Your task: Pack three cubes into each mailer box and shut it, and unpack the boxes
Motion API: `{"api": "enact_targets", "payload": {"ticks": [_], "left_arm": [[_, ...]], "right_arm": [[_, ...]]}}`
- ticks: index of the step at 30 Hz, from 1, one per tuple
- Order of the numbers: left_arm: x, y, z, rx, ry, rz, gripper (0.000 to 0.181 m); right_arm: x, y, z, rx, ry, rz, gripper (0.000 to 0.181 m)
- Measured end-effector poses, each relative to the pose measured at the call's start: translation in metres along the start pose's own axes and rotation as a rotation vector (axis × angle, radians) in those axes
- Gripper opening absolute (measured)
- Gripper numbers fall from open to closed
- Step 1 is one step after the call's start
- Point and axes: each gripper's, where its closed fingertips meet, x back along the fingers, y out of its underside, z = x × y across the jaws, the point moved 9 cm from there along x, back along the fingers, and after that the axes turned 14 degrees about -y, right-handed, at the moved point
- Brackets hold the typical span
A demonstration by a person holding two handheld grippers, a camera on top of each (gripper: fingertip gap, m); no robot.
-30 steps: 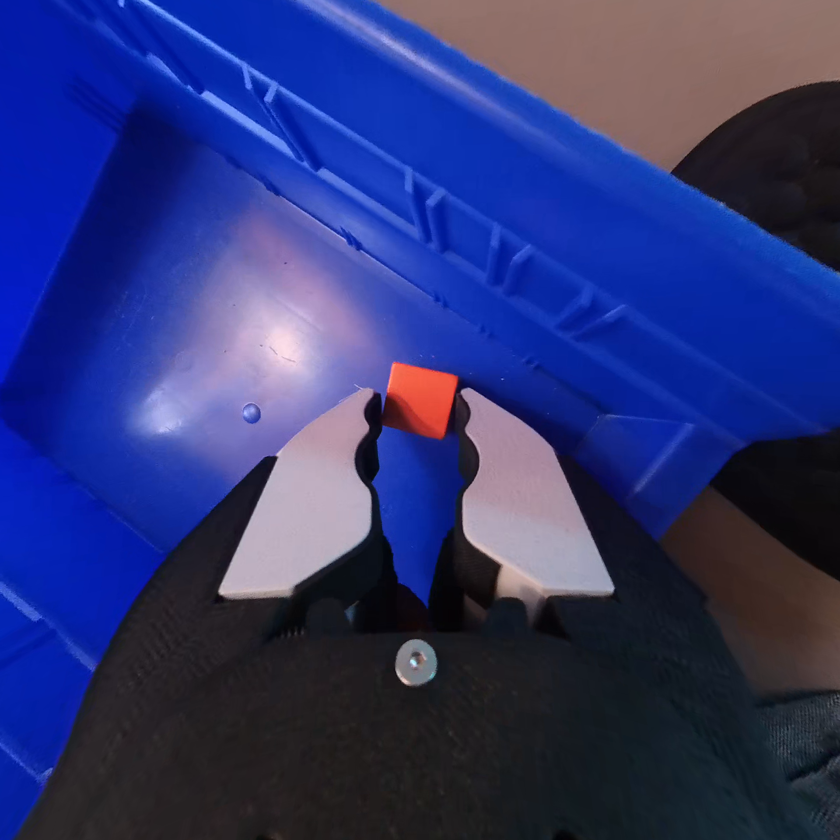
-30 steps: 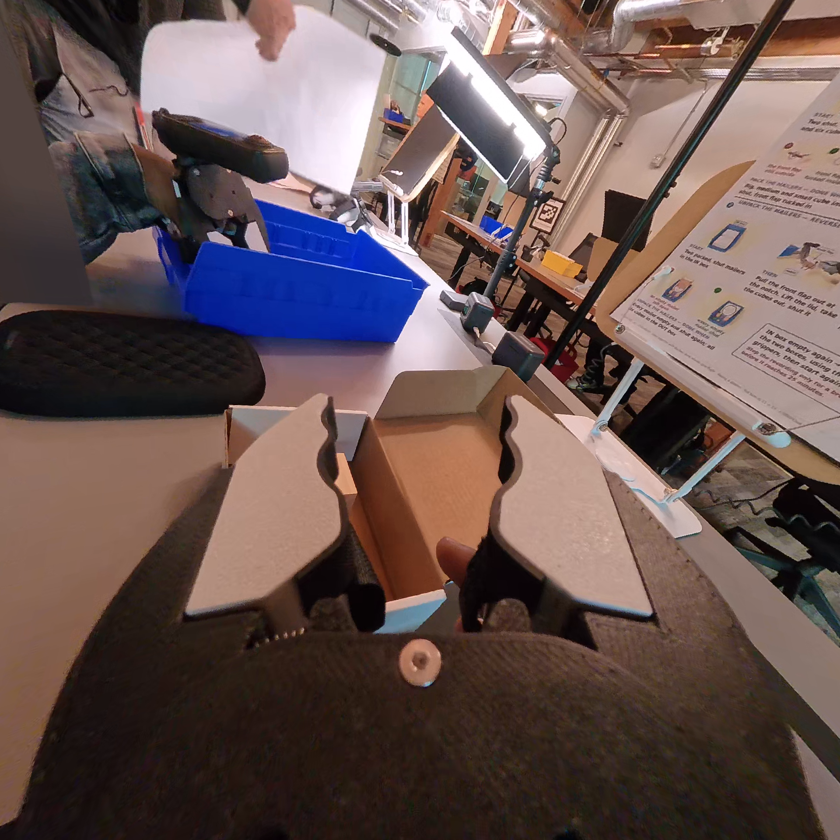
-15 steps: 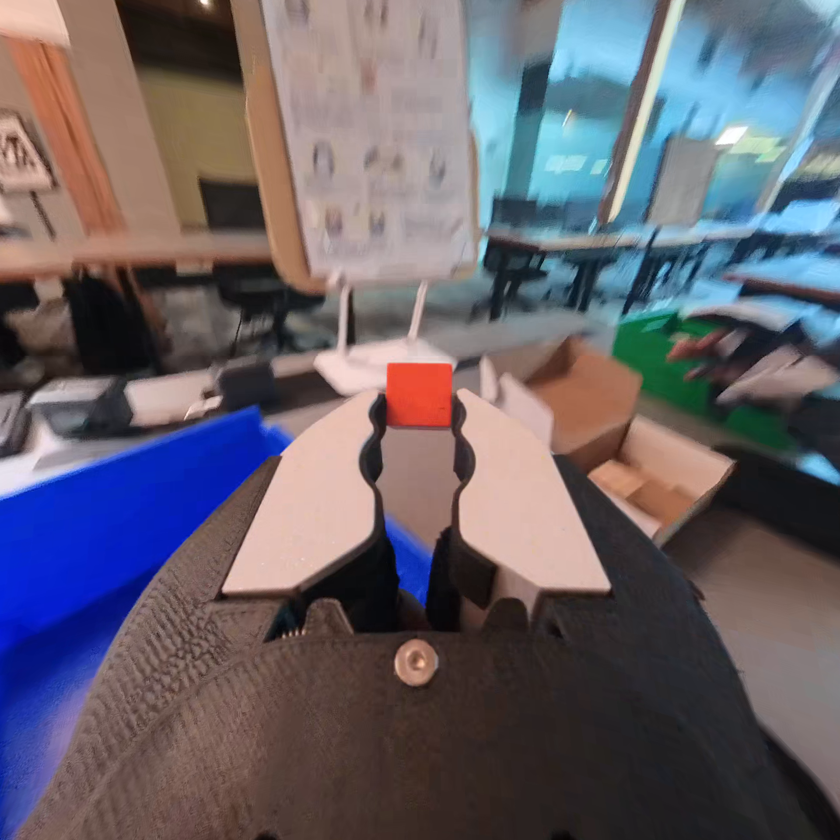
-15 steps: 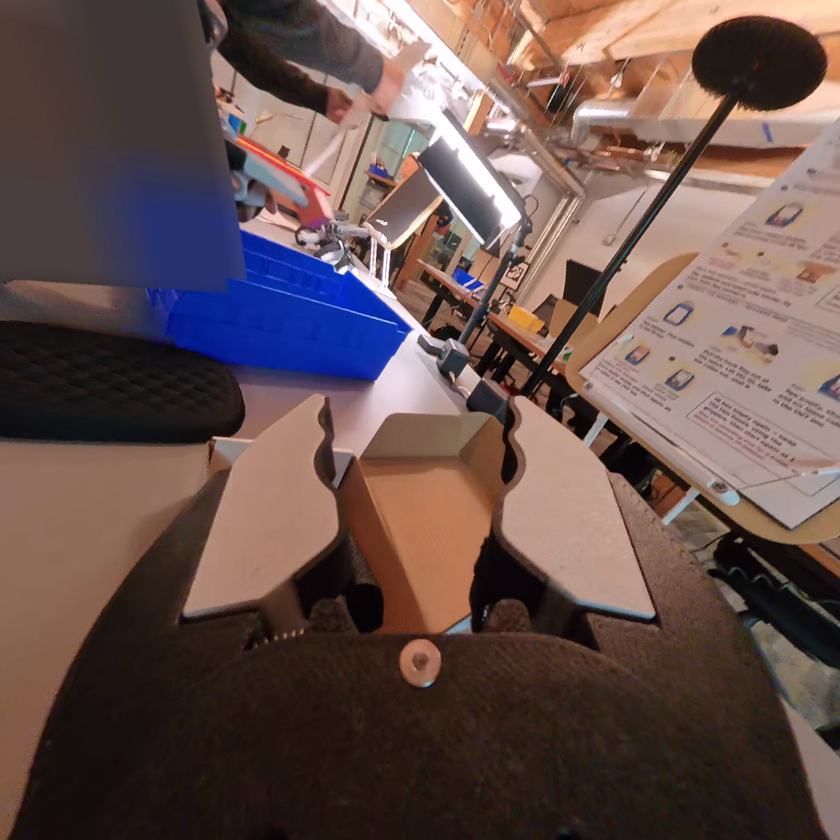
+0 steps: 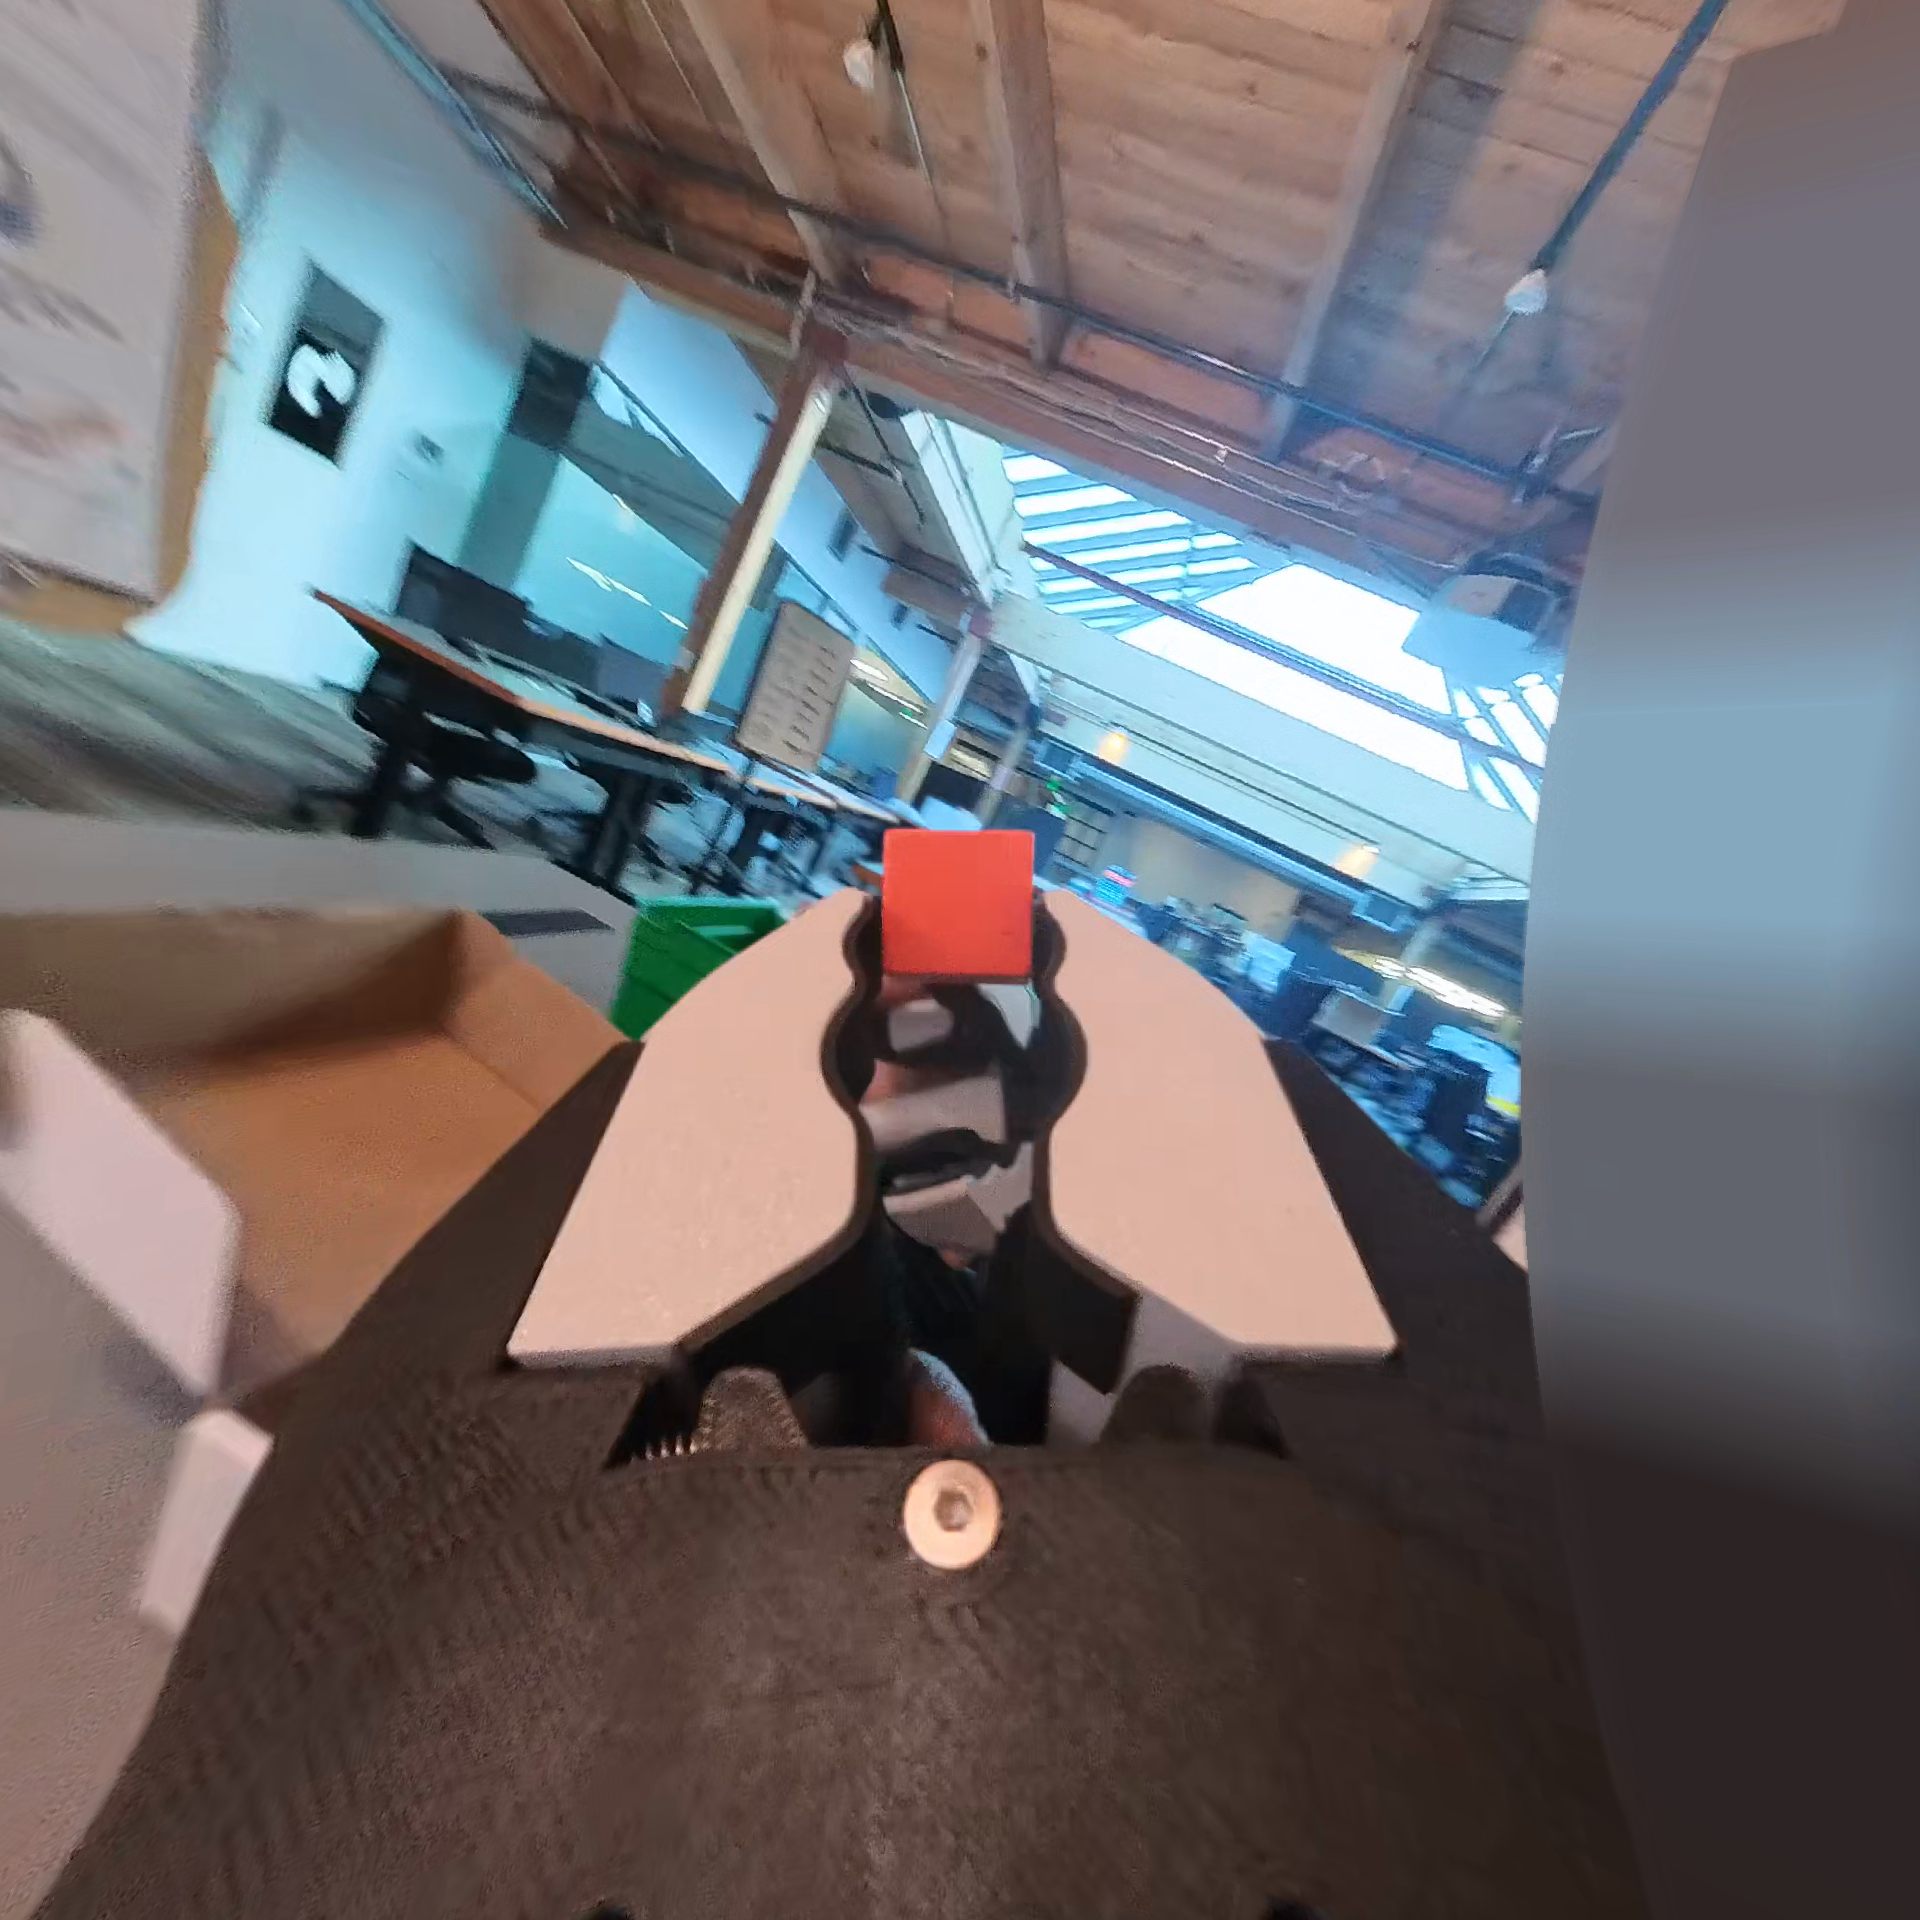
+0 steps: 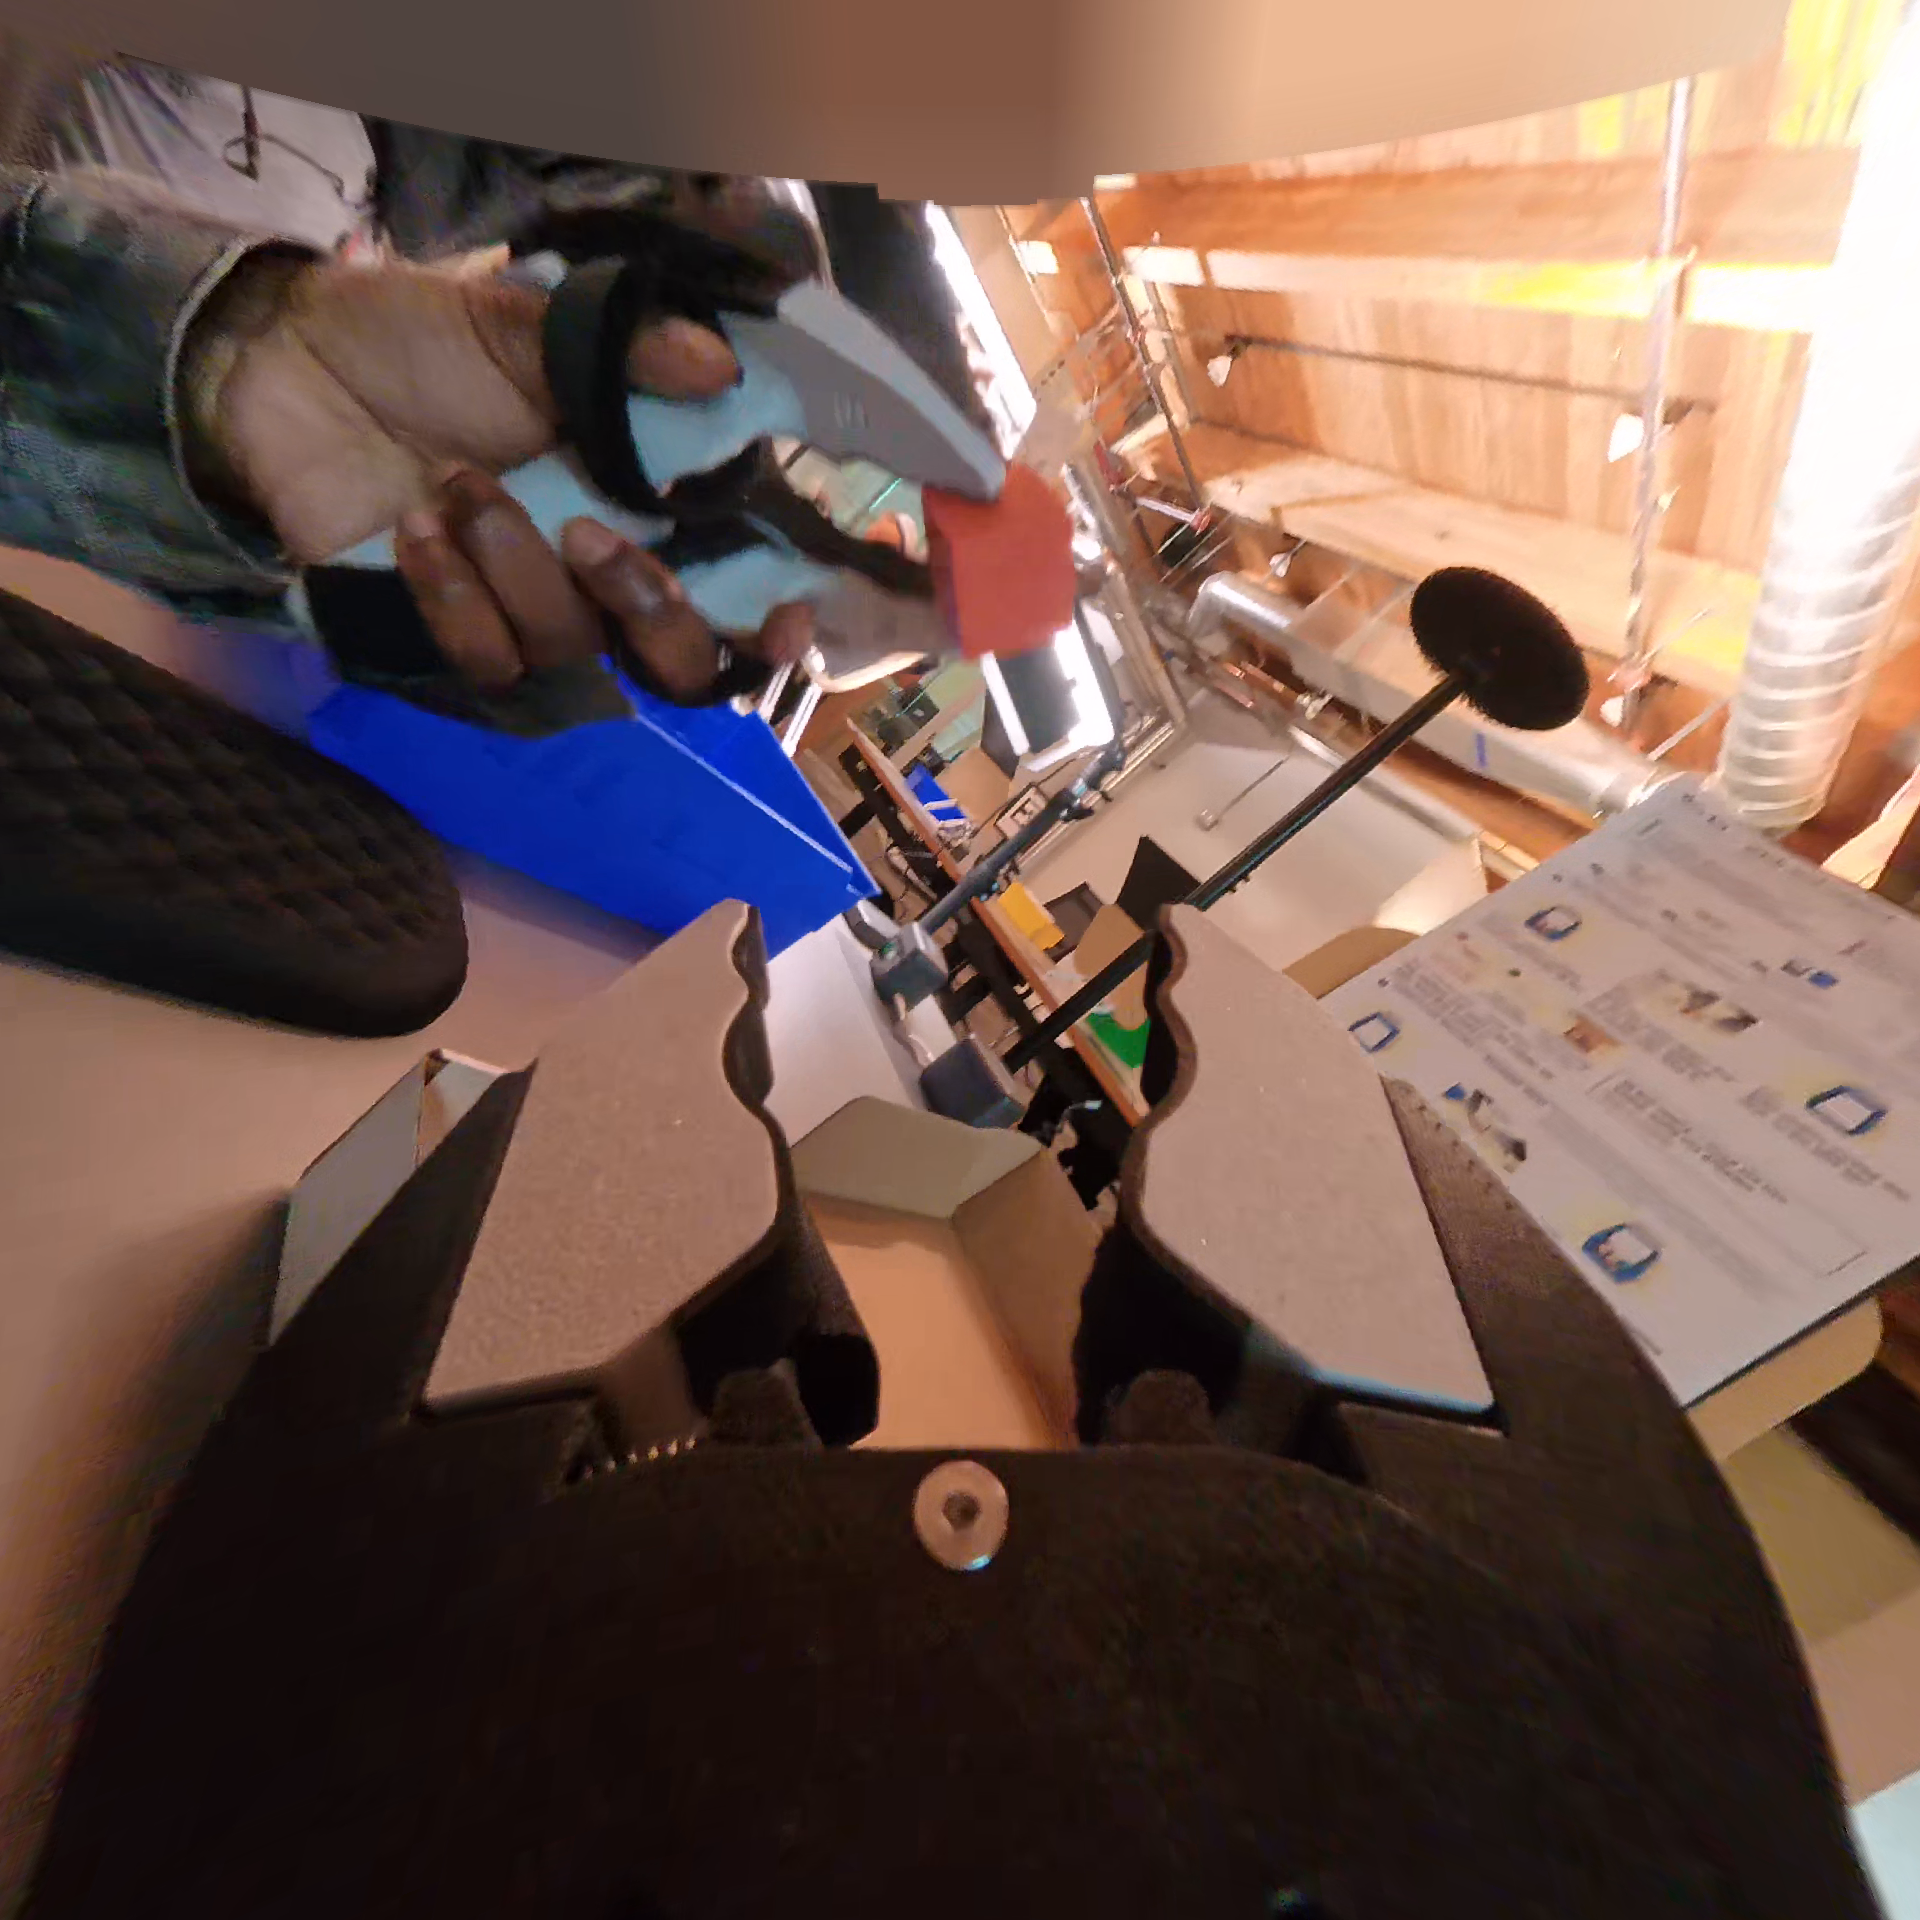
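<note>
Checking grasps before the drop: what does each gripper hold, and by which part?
The left gripper pinches the red cube at its fingertips, by two opposite side faces. The right gripper is open, holding nothing.

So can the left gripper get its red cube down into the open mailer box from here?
Probably yes. The left gripper holds the red cube in the air, the mailer box lies open, and the right gripper holds nothing.
</note>
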Motion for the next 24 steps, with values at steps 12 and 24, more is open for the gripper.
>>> {"api": "enact_targets", "payload": {"ticks": [12,24], "left_arm": [[-0.028,0.046,0.001,0.204,0.123,-0.201,0.027],[-0.012,0.018,-0.009,-0.040,-0.046,-0.191,0.033]], "right_arm": [[-0.001,-0.013,-0.006,0.093,0.013,0.066,0.046],[0.005,-0.003,0.006,-0.085,-0.039,-0.018,0.026]]}}
